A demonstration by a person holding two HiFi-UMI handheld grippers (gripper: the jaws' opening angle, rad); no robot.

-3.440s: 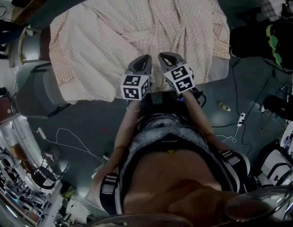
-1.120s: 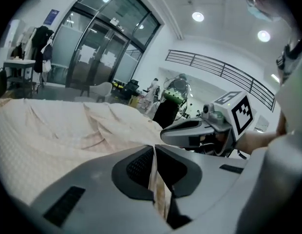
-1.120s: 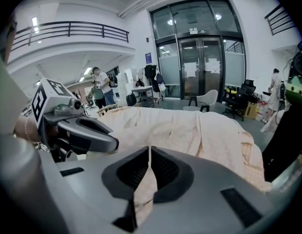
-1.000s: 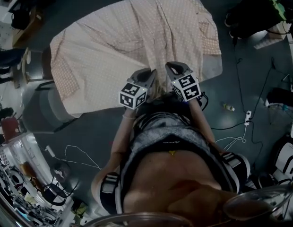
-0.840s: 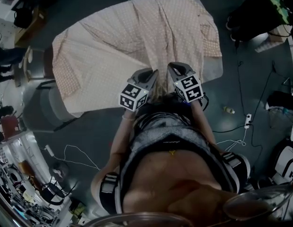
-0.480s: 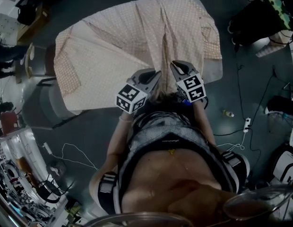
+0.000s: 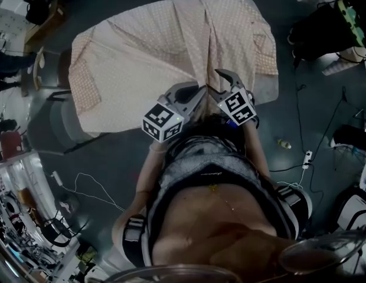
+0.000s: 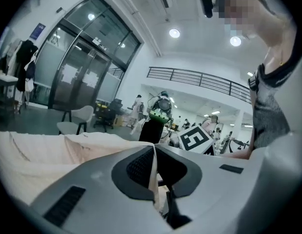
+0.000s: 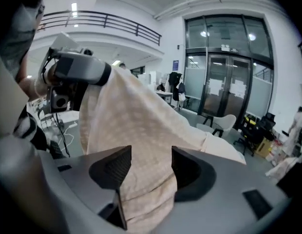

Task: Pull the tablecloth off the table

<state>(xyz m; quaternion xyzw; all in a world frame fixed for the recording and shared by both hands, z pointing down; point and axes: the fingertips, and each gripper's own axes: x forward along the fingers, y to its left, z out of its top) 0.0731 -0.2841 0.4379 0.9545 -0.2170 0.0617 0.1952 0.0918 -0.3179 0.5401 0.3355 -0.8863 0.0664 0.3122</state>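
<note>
Two tools at near edge of table (image 7: 264, 89). Left tool (image 8: 154, 149): jaws closed, pinching thin fold of tablecloth (image 7: 165, 46). Right tool (image 9: 151, 151): jaws just been opening, now apart, cloth hanging loose between them. Tablecloth covers most of table, gathered into ridge running toward tools.
</note>
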